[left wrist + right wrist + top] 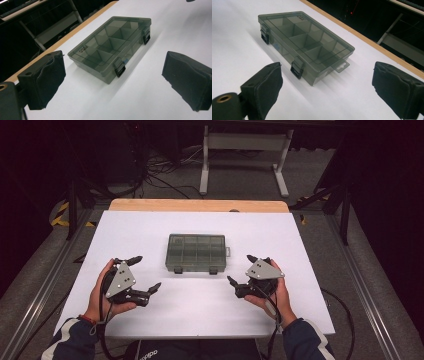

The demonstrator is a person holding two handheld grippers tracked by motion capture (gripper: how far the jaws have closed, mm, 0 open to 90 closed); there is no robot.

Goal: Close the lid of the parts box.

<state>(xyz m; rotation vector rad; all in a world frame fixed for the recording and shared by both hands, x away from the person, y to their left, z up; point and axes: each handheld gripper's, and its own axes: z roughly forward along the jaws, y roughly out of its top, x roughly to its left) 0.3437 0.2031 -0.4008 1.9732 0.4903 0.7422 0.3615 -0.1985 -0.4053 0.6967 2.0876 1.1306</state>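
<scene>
Grippers, two: left gripper [142,274] and right gripper [243,270] released beside one box [196,252].

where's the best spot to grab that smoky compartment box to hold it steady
Probably by its short ends. The compartment box lies flat with its lid shut and two black latches on the near long side. The right hand-held gripper could come from the right, avoiding the thin hang tab; the left hand-held gripper from the left.

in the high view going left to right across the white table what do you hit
left tongs held open in the left hand → closed smoky compartment box → right tongs held open in the right hand
</scene>
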